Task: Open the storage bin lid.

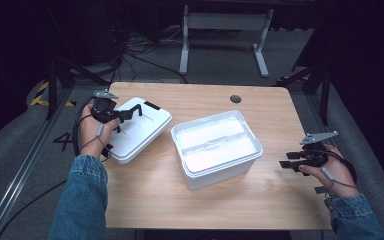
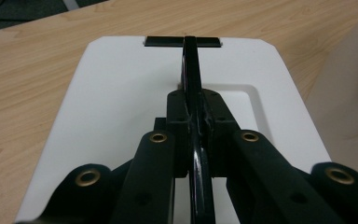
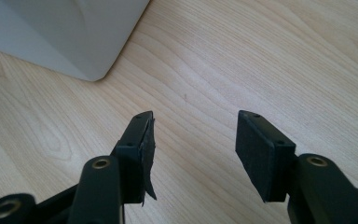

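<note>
Wooden tabletop (image 1: pixel 260 107): your left gripper (image 1: pixel 130 114), seemingly pinched closed over the flat white plastic lid (image 1: pixel 140 131) near its left edge, should lift level; right gripper (image 1: pixel 286 160) waits parted.

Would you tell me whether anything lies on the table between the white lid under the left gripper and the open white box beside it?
Nothing visible does. The lid lies flat left of the open box, with bare table between them. The left gripper, jaws together, is over the lid.
</note>
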Demonstrator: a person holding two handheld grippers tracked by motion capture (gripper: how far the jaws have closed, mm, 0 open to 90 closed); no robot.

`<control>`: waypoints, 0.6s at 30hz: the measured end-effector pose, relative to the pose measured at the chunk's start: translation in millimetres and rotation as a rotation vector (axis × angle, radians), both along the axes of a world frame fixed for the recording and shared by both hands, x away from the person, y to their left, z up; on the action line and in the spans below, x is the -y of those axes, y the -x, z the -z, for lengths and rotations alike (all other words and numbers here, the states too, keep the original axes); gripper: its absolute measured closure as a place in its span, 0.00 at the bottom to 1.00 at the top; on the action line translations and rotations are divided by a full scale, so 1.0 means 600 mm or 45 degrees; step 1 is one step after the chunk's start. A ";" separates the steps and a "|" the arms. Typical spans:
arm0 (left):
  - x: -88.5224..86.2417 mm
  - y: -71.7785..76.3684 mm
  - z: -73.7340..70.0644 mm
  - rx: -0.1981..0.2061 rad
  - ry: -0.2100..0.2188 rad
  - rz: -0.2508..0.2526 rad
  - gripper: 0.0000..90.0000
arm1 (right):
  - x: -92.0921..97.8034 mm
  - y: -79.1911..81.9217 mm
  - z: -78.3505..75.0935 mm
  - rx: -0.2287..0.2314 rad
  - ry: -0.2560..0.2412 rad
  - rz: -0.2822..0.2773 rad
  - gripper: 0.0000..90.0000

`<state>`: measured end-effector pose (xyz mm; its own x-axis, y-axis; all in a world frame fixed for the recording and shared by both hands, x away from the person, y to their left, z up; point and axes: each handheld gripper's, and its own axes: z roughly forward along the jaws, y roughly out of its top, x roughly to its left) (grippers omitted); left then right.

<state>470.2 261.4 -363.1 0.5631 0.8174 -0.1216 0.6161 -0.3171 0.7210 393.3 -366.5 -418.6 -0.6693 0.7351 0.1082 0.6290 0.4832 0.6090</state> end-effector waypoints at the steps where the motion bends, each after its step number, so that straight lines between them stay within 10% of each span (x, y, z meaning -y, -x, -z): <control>1: 0.000 0.000 0.005 0.000 0.011 -0.004 0.93 | 0.000 0.000 0.000 0.000 0.001 0.000 0.53; 17: -0.001 0.004 0.051 0.029 0.036 -0.002 0.91 | -0.004 -0.001 0.003 -0.004 0.008 -0.010 0.53; 18: -0.004 0.006 0.054 0.056 0.096 0.002 0.92 | -0.004 -0.001 0.003 -0.004 0.011 -0.012 0.53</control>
<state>466.3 263.8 -395.6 0.5702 0.8062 -0.1576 0.5827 -0.2617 0.7694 393.7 -364.0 -420.4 -0.6759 0.7297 0.1040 0.6263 0.4941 0.6030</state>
